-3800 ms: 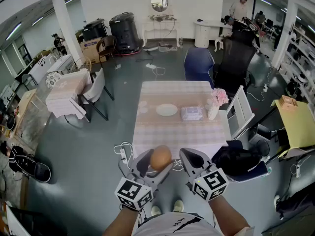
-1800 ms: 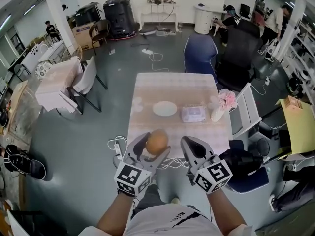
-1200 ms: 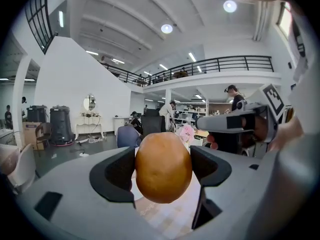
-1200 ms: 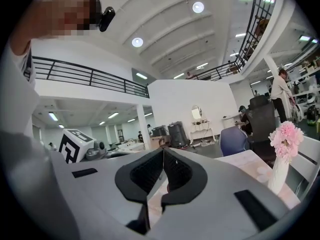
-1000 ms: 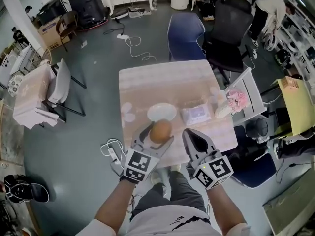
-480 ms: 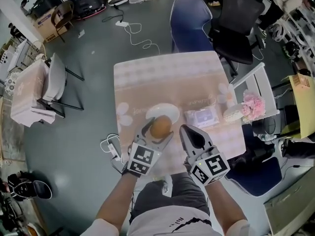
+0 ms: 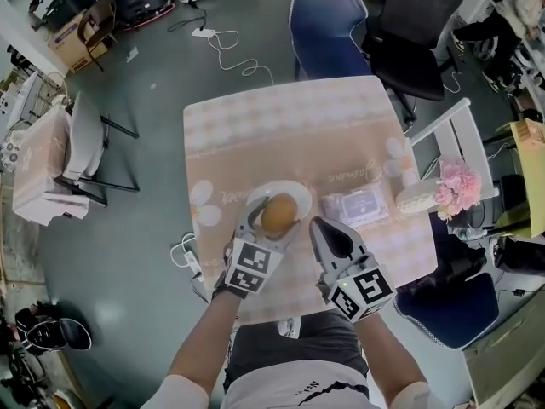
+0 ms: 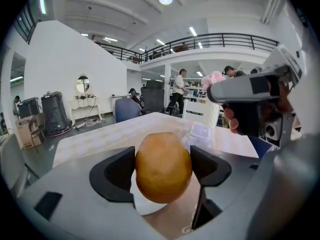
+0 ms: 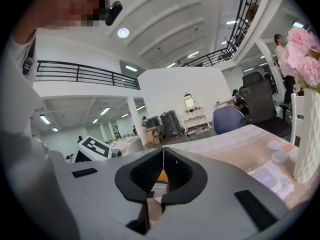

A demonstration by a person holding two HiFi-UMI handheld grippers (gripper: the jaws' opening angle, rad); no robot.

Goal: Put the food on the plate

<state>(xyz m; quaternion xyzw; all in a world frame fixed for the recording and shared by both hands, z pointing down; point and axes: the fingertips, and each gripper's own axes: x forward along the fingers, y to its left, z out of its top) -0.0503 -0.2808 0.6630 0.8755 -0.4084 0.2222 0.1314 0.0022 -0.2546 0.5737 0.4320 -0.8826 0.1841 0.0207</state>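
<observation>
Gripping an orange-brown, egg-shaped piece of food [image 8: 163, 166] by its two sides, the left gripper [image 7: 275, 220] holds it over the round white plate [image 7: 294, 189] on the pink-checked, cloth-covered desk [image 7: 289, 118]. In the left gripper view the food's long axis stands upright, crosswise to the jaws. The right gripper [image 9: 163, 171], just beside, has its jaws pressed together on nothing; only its own view shows this. The head view alone shows the grey floor [image 7: 128, 228], blue chair [image 7: 328, 20] and black office chair [image 7: 421, 20].
</observation>
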